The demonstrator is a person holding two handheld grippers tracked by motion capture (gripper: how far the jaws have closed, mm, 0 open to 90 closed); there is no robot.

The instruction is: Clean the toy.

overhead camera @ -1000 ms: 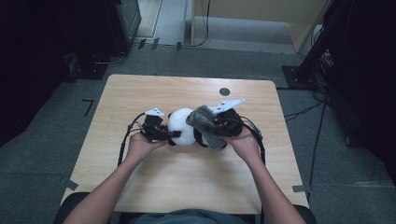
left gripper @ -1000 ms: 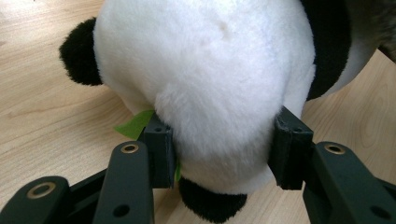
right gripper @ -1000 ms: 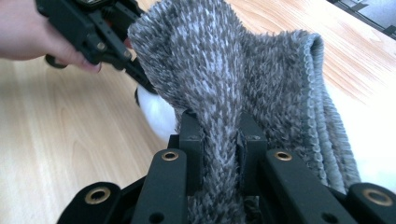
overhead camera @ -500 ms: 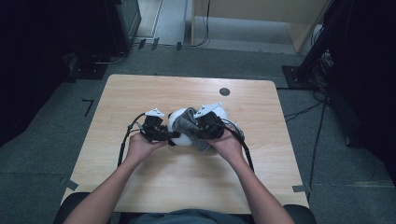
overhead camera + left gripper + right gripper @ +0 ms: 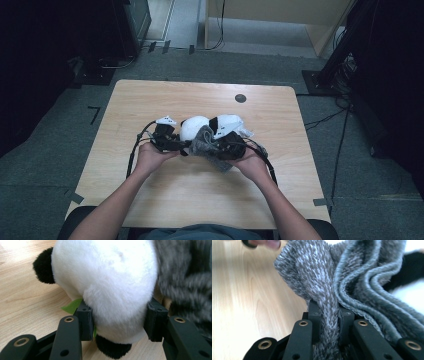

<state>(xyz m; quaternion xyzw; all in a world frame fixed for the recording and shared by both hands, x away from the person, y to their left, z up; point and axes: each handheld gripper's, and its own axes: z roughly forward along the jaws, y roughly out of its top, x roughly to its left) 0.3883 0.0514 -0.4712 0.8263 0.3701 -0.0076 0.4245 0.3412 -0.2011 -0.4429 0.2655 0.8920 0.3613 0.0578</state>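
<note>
Left gripper view showed my left gripper [image 5: 117,320] clamped on the panda plush [image 5: 105,282], so I kept my right gripper [image 5: 329,315], pinching the grey cloth [image 5: 317,277], steady.

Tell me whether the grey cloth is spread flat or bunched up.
Bunched. The grey cloth hangs in folds, one gathered strip pinched in the right gripper, against the panda plush.

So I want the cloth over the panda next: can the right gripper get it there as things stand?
Probably yes. The right gripper is shut on the grey cloth, right beside the panda toy clamped by the left gripper; nothing stands between them.
</note>
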